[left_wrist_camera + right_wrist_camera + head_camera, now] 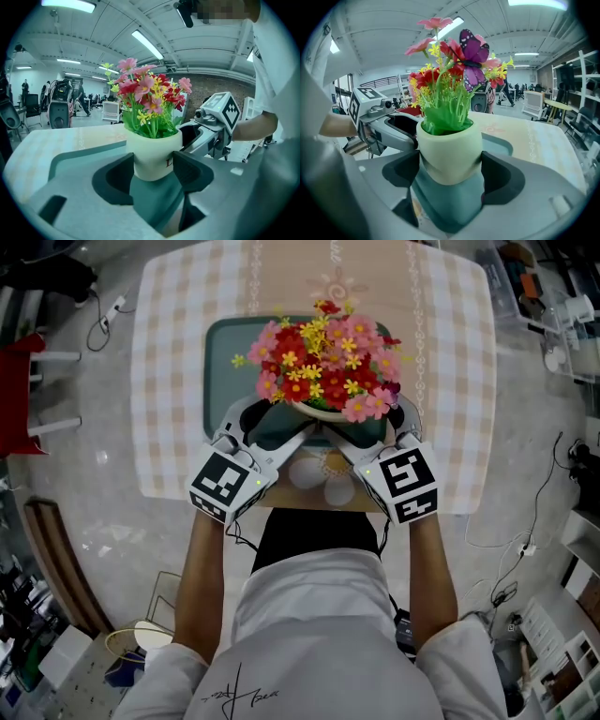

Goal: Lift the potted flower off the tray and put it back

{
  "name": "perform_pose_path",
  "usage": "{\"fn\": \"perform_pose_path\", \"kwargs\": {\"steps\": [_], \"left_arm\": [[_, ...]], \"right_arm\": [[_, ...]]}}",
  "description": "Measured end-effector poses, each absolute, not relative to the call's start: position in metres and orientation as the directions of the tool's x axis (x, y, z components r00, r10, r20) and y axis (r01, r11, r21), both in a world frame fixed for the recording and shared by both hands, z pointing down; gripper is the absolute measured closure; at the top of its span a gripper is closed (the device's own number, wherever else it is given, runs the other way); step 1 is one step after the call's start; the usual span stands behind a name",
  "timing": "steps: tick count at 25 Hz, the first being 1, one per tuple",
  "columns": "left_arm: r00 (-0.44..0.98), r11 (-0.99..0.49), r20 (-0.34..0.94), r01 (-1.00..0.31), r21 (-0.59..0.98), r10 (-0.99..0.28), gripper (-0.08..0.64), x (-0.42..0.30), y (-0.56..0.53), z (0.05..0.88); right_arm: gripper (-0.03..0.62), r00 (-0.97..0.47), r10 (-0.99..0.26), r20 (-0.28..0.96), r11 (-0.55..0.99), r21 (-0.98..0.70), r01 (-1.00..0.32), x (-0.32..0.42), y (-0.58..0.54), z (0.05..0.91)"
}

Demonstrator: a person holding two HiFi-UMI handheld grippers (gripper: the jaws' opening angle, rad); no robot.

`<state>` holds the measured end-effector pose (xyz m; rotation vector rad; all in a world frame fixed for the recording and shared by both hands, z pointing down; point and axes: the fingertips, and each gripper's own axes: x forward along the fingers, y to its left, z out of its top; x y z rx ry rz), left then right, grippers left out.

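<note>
A cream pot (322, 412) of red, pink and yellow artificial flowers (323, 362) hangs just above the teal tray (217, 362), near its front edge. My left gripper (274, 430) grips the pot from the left. My right gripper (373, 432) grips it from the right. In the left gripper view the pot (152, 157) sits wedged between both dark pads of the left gripper (152, 172), with the right gripper (213, 126) beyond it. In the right gripper view the pot (450, 152) is clamped by the right gripper (450, 169), its base off the tray (500, 143).
The tray lies on a checked tablecloth (169, 381) over a small table. A white flower print (321, 476) shows on the cloth under my grippers. A red chair (19, 390) stands at the left, cables (520, 549) trail on the floor at the right.
</note>
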<state>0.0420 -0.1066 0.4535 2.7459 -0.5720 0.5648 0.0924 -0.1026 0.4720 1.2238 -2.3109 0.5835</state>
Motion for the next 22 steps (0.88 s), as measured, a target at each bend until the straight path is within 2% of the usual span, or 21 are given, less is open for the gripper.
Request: {"fn": "perform_pose_path", "kwargs": {"steps": [14,22], "left_arm": [[0.835,-0.881,0.434,-0.443,0.166,-0.338,0.298,0.011,-0.066,0.417],[0.84,-0.877,0.418,-0.448,0.175,-0.346,0.298,0.009,-0.066,0.418]], "right_arm": [[0.175,-0.506,-0.662,0.554,0.527,-0.136,-0.839,0.063,-0.064,0.432],[0.175,-0.499,-0.656,0.566,0.528,-0.129,-0.839,0.061,-0.063,0.438]]}}
